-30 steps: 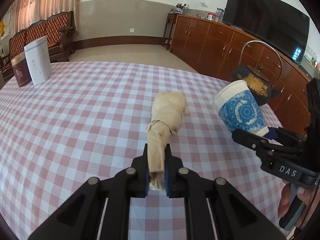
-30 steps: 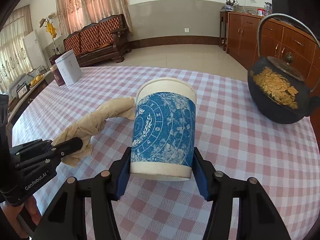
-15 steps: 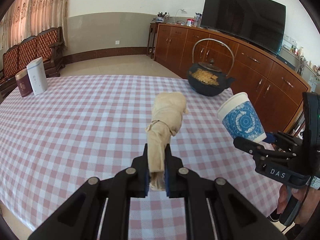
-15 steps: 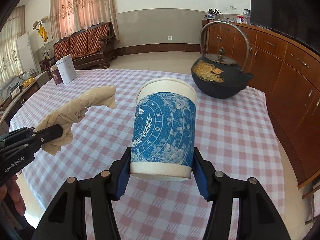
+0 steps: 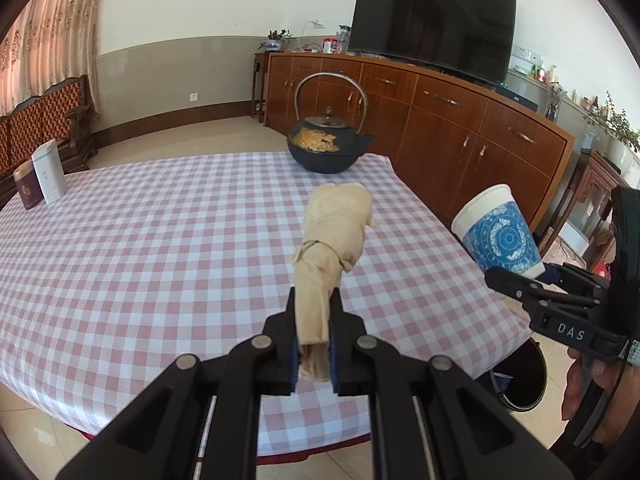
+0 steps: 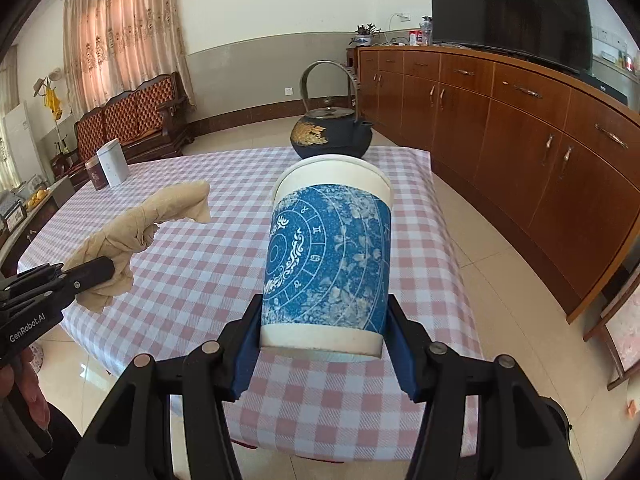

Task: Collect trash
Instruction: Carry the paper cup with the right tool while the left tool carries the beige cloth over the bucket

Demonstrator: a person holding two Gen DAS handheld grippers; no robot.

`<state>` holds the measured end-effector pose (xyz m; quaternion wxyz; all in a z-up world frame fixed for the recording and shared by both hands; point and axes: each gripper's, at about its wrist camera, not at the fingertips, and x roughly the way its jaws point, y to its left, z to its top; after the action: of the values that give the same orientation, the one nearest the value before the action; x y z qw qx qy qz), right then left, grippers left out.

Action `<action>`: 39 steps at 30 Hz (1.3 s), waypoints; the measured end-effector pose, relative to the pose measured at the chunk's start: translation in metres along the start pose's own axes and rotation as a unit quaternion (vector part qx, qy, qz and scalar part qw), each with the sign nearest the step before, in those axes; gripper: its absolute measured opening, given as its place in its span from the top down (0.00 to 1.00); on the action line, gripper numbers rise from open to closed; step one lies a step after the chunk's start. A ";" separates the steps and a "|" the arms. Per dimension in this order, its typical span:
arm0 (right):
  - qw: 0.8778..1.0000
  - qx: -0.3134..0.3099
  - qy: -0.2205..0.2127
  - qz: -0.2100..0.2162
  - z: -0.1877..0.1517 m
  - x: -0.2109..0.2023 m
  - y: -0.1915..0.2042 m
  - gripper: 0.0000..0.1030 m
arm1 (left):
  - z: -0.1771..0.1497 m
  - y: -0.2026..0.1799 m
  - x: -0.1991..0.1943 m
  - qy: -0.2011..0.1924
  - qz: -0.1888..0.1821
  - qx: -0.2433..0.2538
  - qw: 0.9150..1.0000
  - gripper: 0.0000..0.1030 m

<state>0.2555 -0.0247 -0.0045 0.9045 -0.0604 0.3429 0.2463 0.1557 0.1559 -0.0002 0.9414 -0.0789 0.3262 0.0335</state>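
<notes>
Trash here counts two pieces, and each one is held in the air by its own hand-held gripper. One crumpled beige paper wad [image 5: 335,240] stands in the centre of the left wrist view, and the left hand-held gripper [image 5: 313,334] pinches its lower end, with the jaws pressed almost together on it. One paper cup [image 6: 326,264] with a blue pattern fills the middle of the right wrist view; the right hand-held gripper [image 6: 322,334] clamps it near its base, one blue pad on each side, and the jaws stay about half spread around the cup. The cup leans forward, its open rim away from the camera.

In the left wrist view the same cup [image 5: 500,236] shows at the right edge of the frame, beyond the corner of the surface [image 5: 140,248], which has a pink and white checked cloth. Below it, in the lower right, one dark round bin [image 5: 522,376] stands on the floor, just beside the surface.

On the surface I count three things: one black iron teapot [image 5: 326,146] with gold decoration at the upper centre, and two tins [image 5: 40,180] at the far left, one white and one dark red, touching or almost touching each other. One dark television [image 5: 432,26] stands on the wooden sideboard [image 5: 440,128] at the upper right.
</notes>
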 end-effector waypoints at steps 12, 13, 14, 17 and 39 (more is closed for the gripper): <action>0.999 0.023 -0.013 -0.039 -0.046 -0.064 -0.040 0.43 | -0.013 -0.068 -0.010 -0.001 -0.044 0.043 0.998 0.88; 0.999 0.027 -0.014 -0.044 -0.049 -0.069 -0.044 0.43 | -0.014 -0.073 -0.009 0.000 -0.049 0.047 0.998 0.88; 0.998 0.031 -0.015 -0.048 -0.052 -0.073 -0.049 0.43 | -0.014 -0.079 -0.008 0.001 -0.052 0.051 0.997 0.88; 0.997 0.042 -0.018 -0.061 -0.059 -0.084 -0.063 0.43 | -0.016 -0.094 -0.006 0.004 -0.064 0.062 0.996 0.88; 0.979 0.128 -0.012 -0.157 -0.128 -0.155 -0.175 0.43 | -0.043 -0.212 0.017 0.045 -0.157 0.142 0.976 0.88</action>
<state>0.1652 -0.2755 -0.0114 0.9363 0.0062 0.3467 0.0562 0.1666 -0.0598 -0.0173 0.9207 0.0037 0.3534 -0.1653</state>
